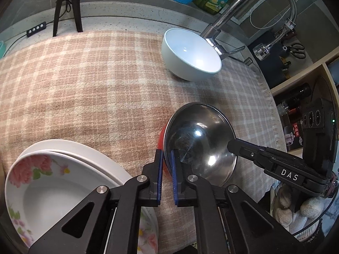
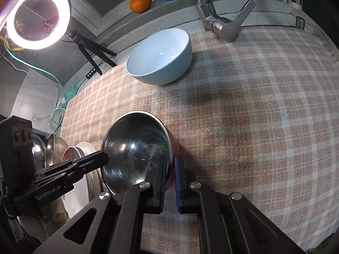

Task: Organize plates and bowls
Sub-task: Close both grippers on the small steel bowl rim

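The left gripper [image 1: 167, 156] is pinching the near rim of the steel bowl [image 1: 201, 141], one finger inside and one outside. The right gripper [image 2: 170, 165] is pinching the rim on the other side the same way. Both are reaching in low and flat. The steel bowl is sitting in a red bowl [image 1: 162, 139] on the checked cloth [image 1: 84, 80]. A blue bowl [image 1: 190, 53] is standing farther back near the tap [image 1: 243, 17]. Flowered plates [image 1: 48, 182] are lying stacked beside the left gripper.
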The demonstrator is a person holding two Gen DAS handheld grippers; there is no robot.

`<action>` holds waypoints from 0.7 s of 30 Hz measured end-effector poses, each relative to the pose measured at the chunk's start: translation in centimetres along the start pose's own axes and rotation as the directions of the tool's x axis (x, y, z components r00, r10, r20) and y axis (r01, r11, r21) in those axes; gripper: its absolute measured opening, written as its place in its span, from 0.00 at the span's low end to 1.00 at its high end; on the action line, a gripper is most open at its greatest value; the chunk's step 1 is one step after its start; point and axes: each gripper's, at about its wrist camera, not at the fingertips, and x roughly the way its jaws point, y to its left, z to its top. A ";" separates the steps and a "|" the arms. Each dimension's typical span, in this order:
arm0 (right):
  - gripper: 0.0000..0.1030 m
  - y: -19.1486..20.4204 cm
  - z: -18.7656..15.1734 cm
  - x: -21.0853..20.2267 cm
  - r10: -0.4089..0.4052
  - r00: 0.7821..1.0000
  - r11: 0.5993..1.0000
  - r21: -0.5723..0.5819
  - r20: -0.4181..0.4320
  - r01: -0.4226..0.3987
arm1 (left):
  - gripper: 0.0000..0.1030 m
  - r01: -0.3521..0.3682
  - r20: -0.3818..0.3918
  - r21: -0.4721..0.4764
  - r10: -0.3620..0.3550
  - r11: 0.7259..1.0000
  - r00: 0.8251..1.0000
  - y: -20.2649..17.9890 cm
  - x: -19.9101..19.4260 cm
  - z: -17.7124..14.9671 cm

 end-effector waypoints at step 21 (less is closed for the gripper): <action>0.07 3.4 0.9 -2.4 -0.004 1.000 0.999 -0.040 0.020 0.005 | 0.06 0.006 0.091 0.005 -0.006 1.000 0.996 0.6 -4.5 0.0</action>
